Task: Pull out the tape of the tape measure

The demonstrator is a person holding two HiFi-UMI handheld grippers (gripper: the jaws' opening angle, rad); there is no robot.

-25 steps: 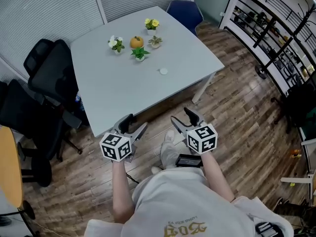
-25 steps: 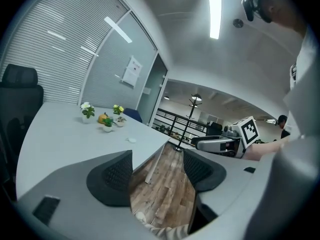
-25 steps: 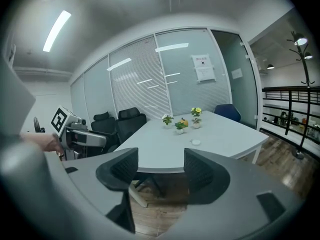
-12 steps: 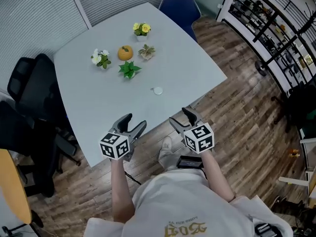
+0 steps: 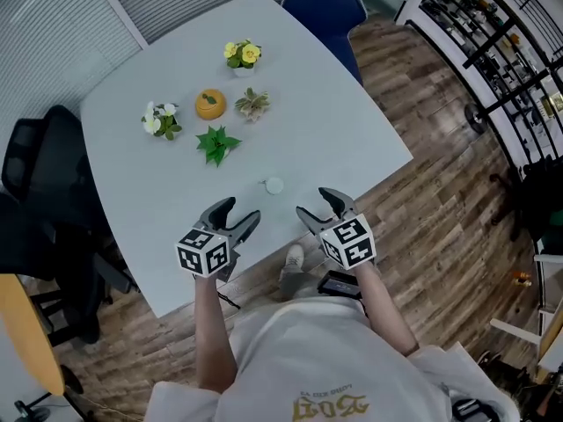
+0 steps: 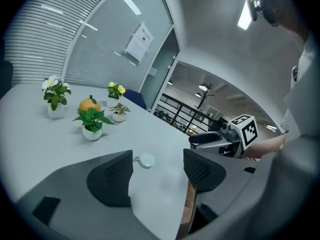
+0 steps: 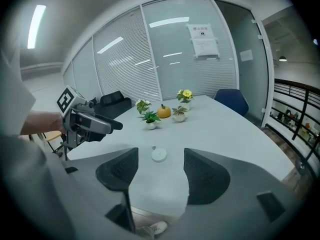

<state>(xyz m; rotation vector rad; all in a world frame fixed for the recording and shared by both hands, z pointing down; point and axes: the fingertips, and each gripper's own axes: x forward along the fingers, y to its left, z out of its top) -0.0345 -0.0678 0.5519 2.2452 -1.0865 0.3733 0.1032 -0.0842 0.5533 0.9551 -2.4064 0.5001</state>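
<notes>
Tape measure ahead of left claw, right claw; both agape.

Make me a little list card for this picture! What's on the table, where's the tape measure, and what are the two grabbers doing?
table: pale, over a wooden floor
tape measure: small, round, white; lies near the table's front edge, no tape drawn out
decorations: pumpkin, green plant, white flowers, yellow flowers, all farther back
left gripper: open, empty, at the front edge
right gripper: open, empty, tape measure ahead of it, not touched
task: not started
</notes>
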